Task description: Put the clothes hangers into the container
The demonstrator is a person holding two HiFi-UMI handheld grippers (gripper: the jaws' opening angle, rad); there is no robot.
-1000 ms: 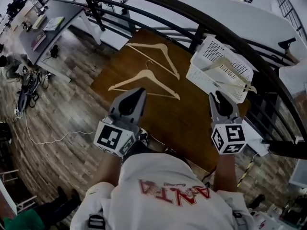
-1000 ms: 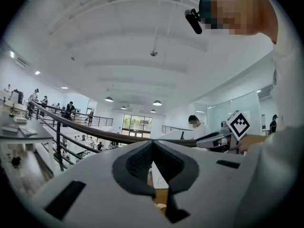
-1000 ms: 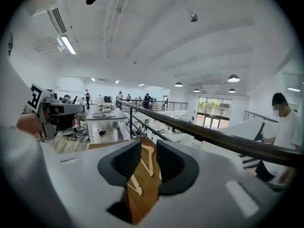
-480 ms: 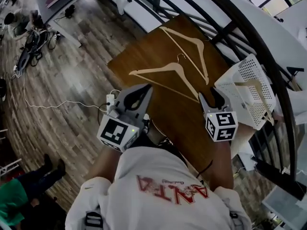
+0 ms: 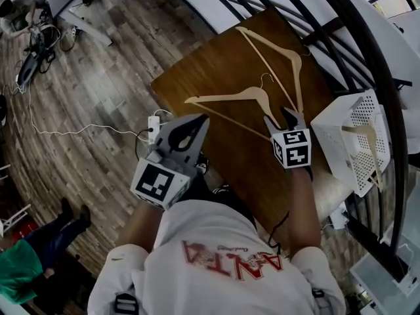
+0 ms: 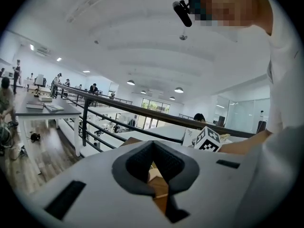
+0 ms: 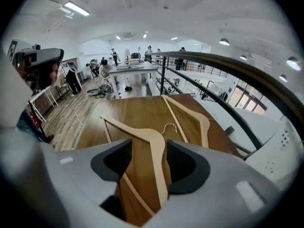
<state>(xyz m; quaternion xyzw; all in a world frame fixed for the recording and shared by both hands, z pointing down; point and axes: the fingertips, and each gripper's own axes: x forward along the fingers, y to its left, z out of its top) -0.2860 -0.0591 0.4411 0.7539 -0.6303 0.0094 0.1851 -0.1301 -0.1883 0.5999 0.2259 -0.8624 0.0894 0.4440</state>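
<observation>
Right gripper (image 5: 283, 118) points down over the near hanger (image 5: 226, 97), jaws just swung wide, and one wooden arm runs lengthwise between them with neither pad touching it. Left gripper (image 5: 186, 135), pinched shut on nothing, sits farther off. The white basket (image 5: 331, 143) lies to the right claw's right.

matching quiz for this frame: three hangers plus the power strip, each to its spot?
Things:
1. nearest hanger
2. far hanger
3. third hanger
4. white power strip

Places:
A. on the floor, beside the table
B. inside the white container
C. on the table, at its far edge
D. on the table, mid-surface

Pairs: 1-D, 2-C, 3-B, 4-A
</observation>
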